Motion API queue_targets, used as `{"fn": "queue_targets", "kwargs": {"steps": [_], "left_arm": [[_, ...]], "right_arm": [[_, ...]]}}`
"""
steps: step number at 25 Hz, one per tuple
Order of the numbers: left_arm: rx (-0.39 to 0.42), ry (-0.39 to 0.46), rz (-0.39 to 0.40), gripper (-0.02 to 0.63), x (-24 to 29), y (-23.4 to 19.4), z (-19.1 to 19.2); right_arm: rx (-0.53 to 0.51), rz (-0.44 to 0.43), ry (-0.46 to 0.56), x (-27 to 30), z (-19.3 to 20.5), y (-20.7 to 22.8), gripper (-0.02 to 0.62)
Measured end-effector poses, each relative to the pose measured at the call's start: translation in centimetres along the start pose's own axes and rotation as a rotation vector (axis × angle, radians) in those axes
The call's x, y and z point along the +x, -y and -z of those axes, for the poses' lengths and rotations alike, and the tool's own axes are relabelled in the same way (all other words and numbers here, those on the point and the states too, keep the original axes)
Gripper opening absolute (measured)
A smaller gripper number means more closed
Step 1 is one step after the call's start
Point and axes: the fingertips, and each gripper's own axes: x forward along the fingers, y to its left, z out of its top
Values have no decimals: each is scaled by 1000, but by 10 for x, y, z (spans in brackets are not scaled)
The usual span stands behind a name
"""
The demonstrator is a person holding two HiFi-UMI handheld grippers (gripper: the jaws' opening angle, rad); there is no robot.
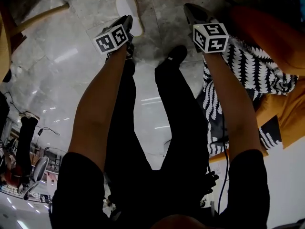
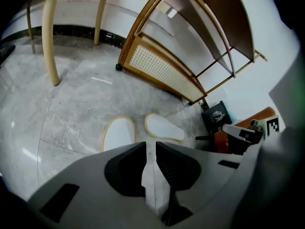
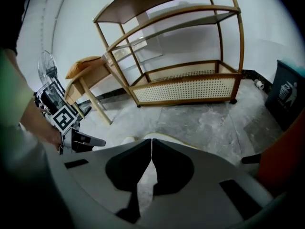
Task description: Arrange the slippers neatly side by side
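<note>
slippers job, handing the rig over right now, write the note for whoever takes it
left claw: open, nothing between the jaws.
right claw: shut, empty.
Things: both white slippers lie on the grey floor just ahead of the left claw, close together but apart. The straight slipper points away from the claw; the angled slipper lies turned to it.
Done: the pair is near each other.
Left: turn the angled slipper parallel and line up the ends, probably with the left claw.
</note>
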Motion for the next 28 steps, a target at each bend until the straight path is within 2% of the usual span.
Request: {"fn": "queue_targets", "kwargs": {"steps": [5, 9, 14, 17, 19, 22, 28], "left_arm": [[83, 191, 64, 46, -87, 47, -62], [234, 273, 121, 26, -142, 86, -101], [449, 325, 124, 20, -170, 120, -125], [560, 338, 129, 20, -178, 132, -127], [602, 331, 127, 20, -176, 134, -126], [606, 301, 123, 20, -165, 125, -117], [634, 233, 108, 20, -131, 94, -95]], "right_arm": [[127, 48, 157, -66, -57, -33, 32], [61, 22, 181, -94, -82, -78, 32], [-69, 7, 192, -104, -110, -110, 32], [-128, 0, 170, -100, -111, -118, 32], [-168, 0, 139, -93, -107, -115, 32], [-222, -8, 78, -79, -92, -111, 32], [-385, -76, -77, -36, -48, -106, 34]]}}
